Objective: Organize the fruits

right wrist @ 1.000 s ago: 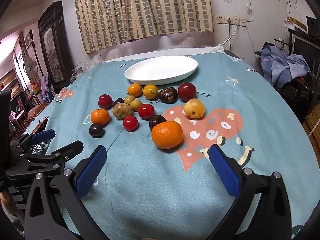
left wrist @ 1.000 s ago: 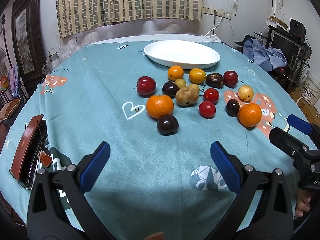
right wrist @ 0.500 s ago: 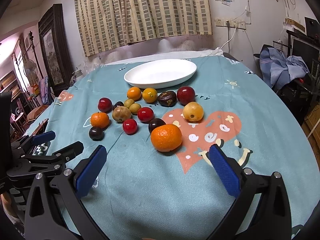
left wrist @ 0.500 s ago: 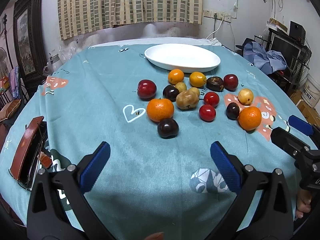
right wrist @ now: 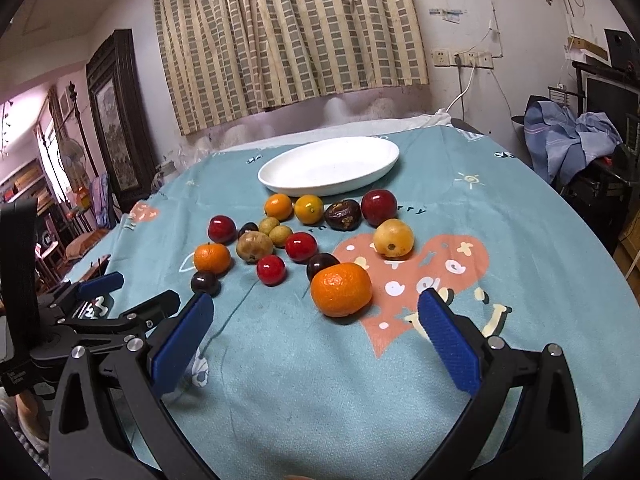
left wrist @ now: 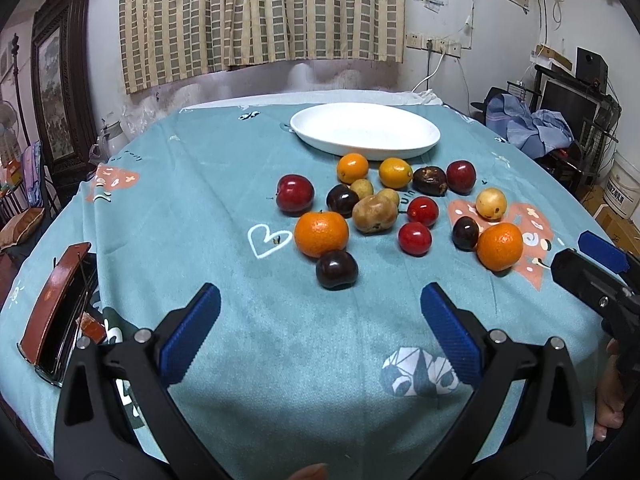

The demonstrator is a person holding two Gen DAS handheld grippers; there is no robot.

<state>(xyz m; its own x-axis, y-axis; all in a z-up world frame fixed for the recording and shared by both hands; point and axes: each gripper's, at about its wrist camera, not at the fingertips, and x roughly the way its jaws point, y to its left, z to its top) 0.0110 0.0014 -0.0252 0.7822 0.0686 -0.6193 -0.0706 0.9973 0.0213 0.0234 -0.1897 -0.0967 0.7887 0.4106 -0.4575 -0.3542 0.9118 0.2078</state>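
Several fruits lie loose on the teal tablecloth in front of an empty white oval plate [left wrist: 365,130] [right wrist: 329,165]. Nearest my left gripper [left wrist: 320,324] are a dark plum [left wrist: 336,269] and an orange mandarin [left wrist: 321,233]; the gripper is open and empty, short of them. My right gripper [right wrist: 312,334] is open and empty, just short of a large mandarin [right wrist: 341,289] with a dark plum [right wrist: 321,265] behind it. Red plums, a brown potato-like fruit [left wrist: 374,213], a yellow loquat [right wrist: 393,237] and small oranges lie further back.
A reddish-brown case [left wrist: 54,300] lies at the table's left edge. The right gripper's black arm shows at the right of the left wrist view [left wrist: 592,280], the left one's at the left of the right wrist view [right wrist: 100,312]. Clothes and furniture stand right of the table.
Both views have tilted upward a little, showing more of the curtain and wall. Both grippers stay open; the right one has edged closer to the large mandarin. No fruit has moved.
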